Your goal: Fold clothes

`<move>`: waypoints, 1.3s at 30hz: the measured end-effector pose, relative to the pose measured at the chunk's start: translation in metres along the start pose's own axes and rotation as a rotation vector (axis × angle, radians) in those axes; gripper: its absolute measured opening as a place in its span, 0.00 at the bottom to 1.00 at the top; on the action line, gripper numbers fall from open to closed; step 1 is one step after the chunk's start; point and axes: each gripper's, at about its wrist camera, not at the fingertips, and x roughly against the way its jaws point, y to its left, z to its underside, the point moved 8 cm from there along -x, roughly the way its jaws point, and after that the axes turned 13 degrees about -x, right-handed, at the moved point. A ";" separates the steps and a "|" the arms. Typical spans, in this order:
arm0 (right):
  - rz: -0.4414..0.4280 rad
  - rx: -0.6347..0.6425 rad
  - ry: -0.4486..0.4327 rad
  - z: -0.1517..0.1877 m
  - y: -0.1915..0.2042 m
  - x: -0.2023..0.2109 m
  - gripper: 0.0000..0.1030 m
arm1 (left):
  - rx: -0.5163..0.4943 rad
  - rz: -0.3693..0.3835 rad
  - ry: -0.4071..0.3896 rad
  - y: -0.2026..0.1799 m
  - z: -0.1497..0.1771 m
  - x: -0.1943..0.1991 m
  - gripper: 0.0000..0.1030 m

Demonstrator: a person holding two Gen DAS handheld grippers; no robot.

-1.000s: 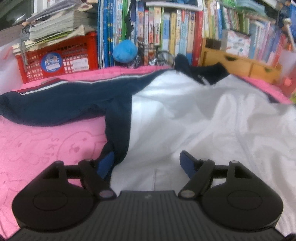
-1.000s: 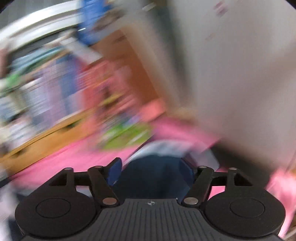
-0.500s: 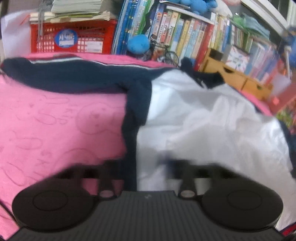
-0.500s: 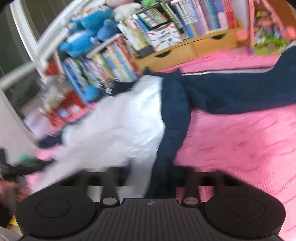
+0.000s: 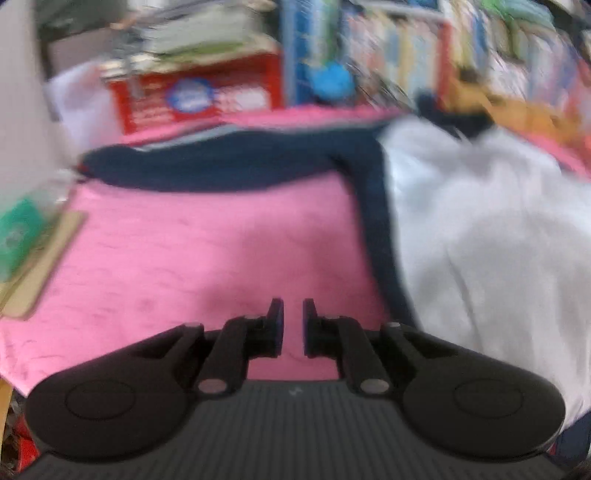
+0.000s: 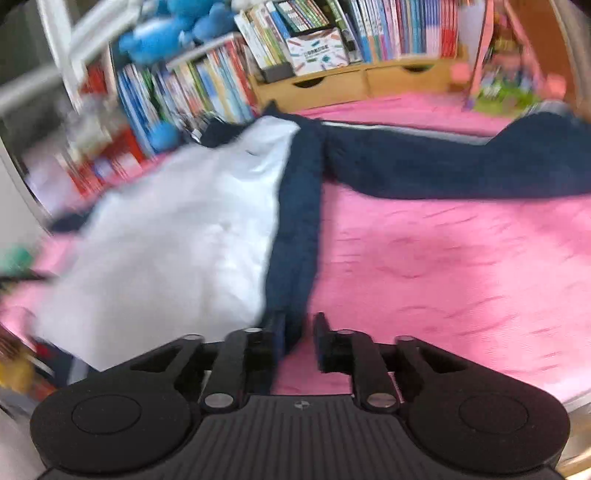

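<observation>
Here we have the garment, white in the body with navy trim, lying spread on the pink blanket; one navy sleeve reaches out sideways toward the far right in the right wrist view, and the other sleeve does the same toward the left in the left wrist view. It lies flat and open, not yet in a folded stack.

Our left gripper hangs over bare blanket just beside the navy side panel, fingers drawn nearly together with a narrow gap and nothing between them. Our right gripper sits at the lower end of the garment's navy side strip; its fingers are also close together, and we cannot tell whether cloth is pinched there.

To fold well, we judge we should take each grip on the navy seam edge, not the slippery white panel, lift both sides level, and lay the fold along a straight line.

Room is fair: open blanket lies on both sides. The red crate and the bookshelf crowd the far edge, so sweeps should stay low and short there.
</observation>
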 end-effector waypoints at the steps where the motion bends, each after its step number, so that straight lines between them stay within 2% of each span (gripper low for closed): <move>1: 0.024 0.001 -0.035 -0.007 -0.002 0.007 0.43 | 0.020 0.009 -0.035 0.001 -0.009 0.004 0.11; 3: 0.043 -0.030 -0.118 -0.029 -0.007 0.016 0.43 | 0.058 0.028 -0.105 0.002 -0.026 0.012 0.13; 6: 0.114 -0.131 -0.232 -0.065 -0.032 0.007 0.48 | 0.051 0.118 -0.153 -0.038 -0.048 -0.001 0.17; 7: 0.143 -0.170 -0.269 -0.077 -0.042 0.003 0.53 | 0.049 0.150 -0.161 -0.053 -0.055 -0.007 0.17; 8: 0.175 -0.213 -0.297 -0.088 -0.055 -0.002 0.61 | 0.040 0.173 -0.155 -0.068 -0.059 -0.013 0.17; 12: 0.322 -0.423 -0.346 -0.130 -0.127 -0.027 0.63 | -0.015 0.182 -0.088 -0.110 -0.061 -0.049 0.17; 14: 0.396 -0.528 -0.369 -0.149 -0.163 -0.039 0.80 | -0.030 0.152 -0.057 -0.117 -0.058 -0.064 0.17; 16: 0.470 -0.634 -0.392 -0.168 -0.198 -0.050 0.80 | -0.041 0.121 -0.036 -0.117 -0.056 -0.073 0.17; 17: 0.505 -0.676 -0.388 -0.174 -0.214 -0.057 0.62 | -0.047 0.111 -0.037 -0.117 -0.055 -0.073 0.18; 18: 0.542 -0.665 -0.372 -0.178 -0.223 -0.063 0.41 | -0.054 0.102 -0.037 -0.117 -0.053 -0.074 0.19; 19: 0.585 -0.591 -0.380 -0.188 -0.223 -0.064 0.12 | -0.064 0.094 -0.035 -0.117 -0.053 -0.074 0.21; 21: 0.670 -0.441 -0.393 -0.207 -0.223 -0.065 0.06 | -0.090 0.078 -0.036 -0.115 -0.053 -0.075 0.26; 23: 0.770 -0.289 -0.430 -0.229 -0.224 -0.063 0.06 | -0.106 0.065 -0.038 -0.113 -0.053 -0.075 0.30; 25: 0.956 -0.126 -0.576 -0.257 -0.229 -0.048 0.08 | -0.107 0.060 -0.035 -0.111 -0.054 -0.075 0.32; 26: 1.015 -0.100 -0.616 -0.268 -0.234 -0.041 0.14 | -0.112 0.057 -0.030 -0.109 -0.055 -0.074 0.32; 27: 0.991 -0.178 -0.600 -0.270 -0.243 -0.037 0.16 | -0.116 0.054 -0.026 -0.107 -0.056 -0.073 0.31; 29: 0.851 -0.321 -0.574 -0.263 -0.246 -0.032 0.39 | -0.117 0.064 -0.030 -0.103 -0.062 -0.069 0.31; 30: 0.781 -0.360 -0.562 -0.258 -0.242 -0.031 0.41 | -0.110 0.077 -0.053 -0.100 -0.070 -0.066 0.31; 31: 0.710 -0.328 -0.548 -0.252 -0.225 -0.034 0.42 | -0.105 0.088 -0.076 -0.098 -0.078 -0.063 0.31; 33: 0.557 -0.217 -0.486 -0.236 -0.174 -0.046 0.42 | -0.116 0.088 -0.127 -0.097 -0.099 -0.061 0.31; 36: 0.228 -0.078 -0.331 -0.197 -0.065 -0.077 0.42 | -0.157 0.079 -0.191 -0.108 -0.127 -0.071 0.31; 39: -0.053 0.055 -0.167 -0.147 0.043 -0.108 0.41 | -0.155 0.125 -0.170 -0.121 -0.131 -0.097 0.31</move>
